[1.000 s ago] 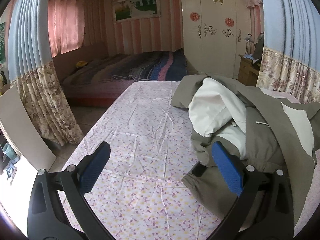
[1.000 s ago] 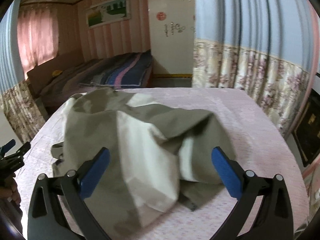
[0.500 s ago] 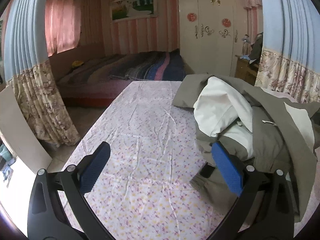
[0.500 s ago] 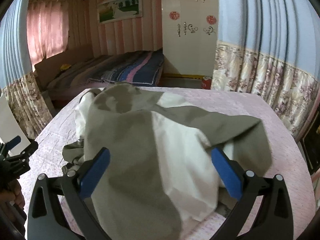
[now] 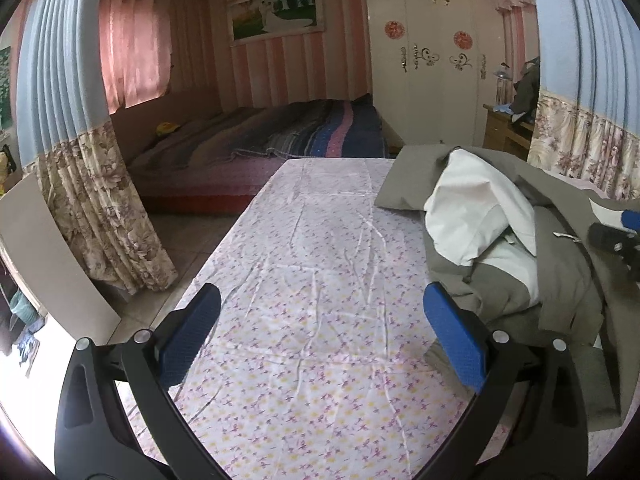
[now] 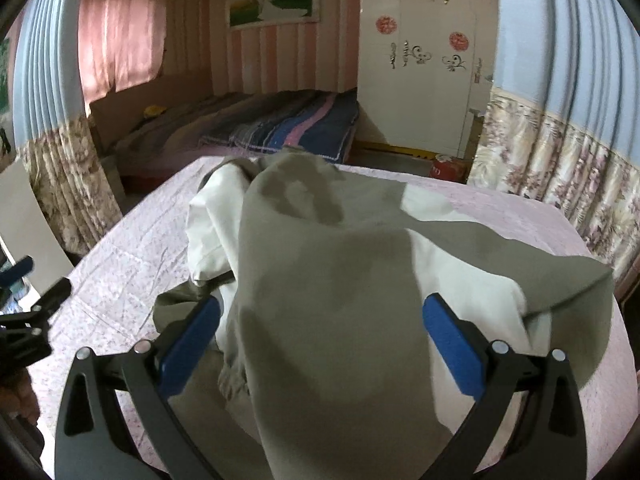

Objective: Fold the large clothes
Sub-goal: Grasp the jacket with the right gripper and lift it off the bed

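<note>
A large olive-green garment with a white lining (image 6: 340, 280) lies crumpled in a heap on the floral sheet (image 5: 312, 272). In the left wrist view the garment (image 5: 520, 248) sits to the right. My left gripper (image 5: 322, 332) is open and empty over bare sheet, just left of the heap. My right gripper (image 6: 320, 340) is open, its jaws spread to either side of the garment's near part, holding nothing. The right gripper's tip shows at the right edge of the left wrist view (image 5: 616, 236). The left gripper shows at the left edge of the right wrist view (image 6: 28, 316).
A bed with a striped blanket (image 5: 280, 140) stands beyond the sheet. A white wardrobe (image 5: 432, 64) is at the back. Floral curtains hang at the left (image 5: 92, 200) and right (image 6: 560, 176). A wooden side table (image 5: 504, 128) stands at the back right.
The left gripper has drawn back to the left, off the garment's edge. The right gripper has moved left and closer over the heap, so the garment fills more of its view.
</note>
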A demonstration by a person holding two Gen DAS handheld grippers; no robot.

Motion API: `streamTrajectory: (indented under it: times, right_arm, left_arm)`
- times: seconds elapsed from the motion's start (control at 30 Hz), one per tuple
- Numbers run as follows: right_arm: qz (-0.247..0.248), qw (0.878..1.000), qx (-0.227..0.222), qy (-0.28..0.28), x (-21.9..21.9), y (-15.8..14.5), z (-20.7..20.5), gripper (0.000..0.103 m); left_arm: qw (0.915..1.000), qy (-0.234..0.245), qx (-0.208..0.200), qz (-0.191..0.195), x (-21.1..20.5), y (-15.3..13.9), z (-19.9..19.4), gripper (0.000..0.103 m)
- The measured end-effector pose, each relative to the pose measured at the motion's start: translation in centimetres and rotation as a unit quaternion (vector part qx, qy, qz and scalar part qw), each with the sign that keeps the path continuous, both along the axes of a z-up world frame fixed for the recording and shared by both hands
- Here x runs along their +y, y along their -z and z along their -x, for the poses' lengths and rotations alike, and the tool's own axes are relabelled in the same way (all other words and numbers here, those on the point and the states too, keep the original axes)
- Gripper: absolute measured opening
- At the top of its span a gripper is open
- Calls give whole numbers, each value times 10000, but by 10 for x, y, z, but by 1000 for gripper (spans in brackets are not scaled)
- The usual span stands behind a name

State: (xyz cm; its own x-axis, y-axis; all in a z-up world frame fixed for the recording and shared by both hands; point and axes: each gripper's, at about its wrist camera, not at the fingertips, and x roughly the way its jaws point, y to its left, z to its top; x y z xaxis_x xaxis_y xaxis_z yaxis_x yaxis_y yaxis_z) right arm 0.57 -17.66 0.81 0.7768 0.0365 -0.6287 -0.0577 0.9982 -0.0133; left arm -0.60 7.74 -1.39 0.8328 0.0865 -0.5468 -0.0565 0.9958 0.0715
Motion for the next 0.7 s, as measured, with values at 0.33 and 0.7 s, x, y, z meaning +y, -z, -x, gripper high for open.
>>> streamTrajectory:
  times: [0.33, 0.7]
  right_arm:
    - [60, 9997, 223, 124, -22, 15, -19, 62]
    - [-529, 9971, -135, 534, -137, -11, -21, 18]
  left_arm:
    - [9999, -90, 39, -36, -3, -1, 2, 100]
    - [9999, 142, 86, -11, -50, -4, -12, 100]
